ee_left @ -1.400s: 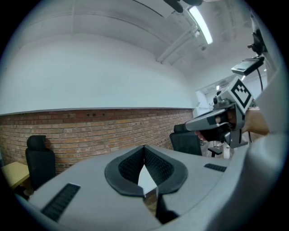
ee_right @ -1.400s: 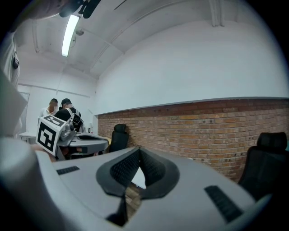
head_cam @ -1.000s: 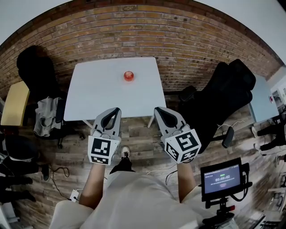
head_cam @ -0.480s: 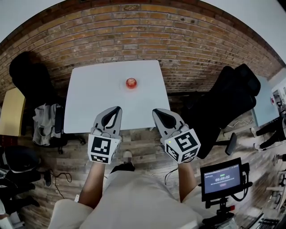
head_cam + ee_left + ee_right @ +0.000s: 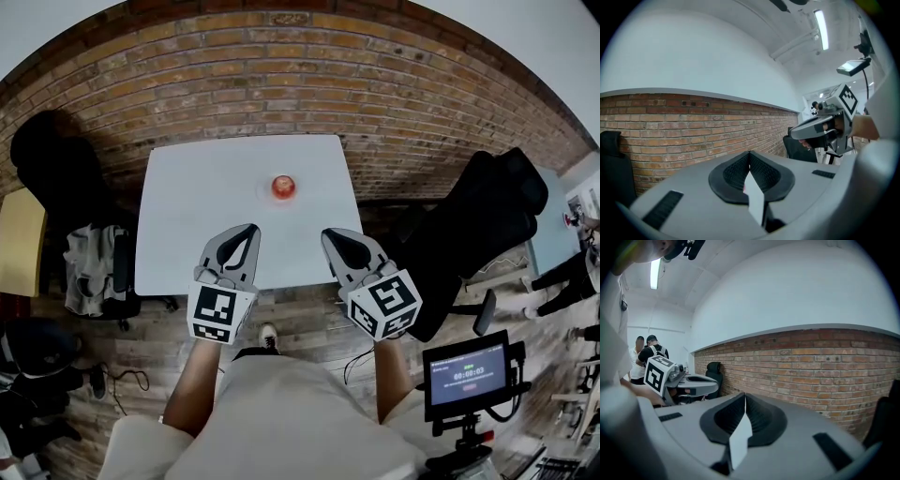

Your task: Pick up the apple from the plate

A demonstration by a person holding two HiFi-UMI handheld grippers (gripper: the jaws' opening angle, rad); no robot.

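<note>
Office-style lab, brick wall [image 5: 281, 75], white table [image 5: 206, 206], black office chair [image 5: 487, 216], monitor on stand [image 5: 466, 375]

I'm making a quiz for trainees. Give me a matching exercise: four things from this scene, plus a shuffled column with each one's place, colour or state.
Things:
1. apple
2. left claw
3. small screen
4. table

Descriptions:
A. white, set against the brick wall
B. shut and empty
C. on the plate
D. on a stand, lower right of the head view

Pairs: 1-C, 2-B, 3-D, 4-A
</note>
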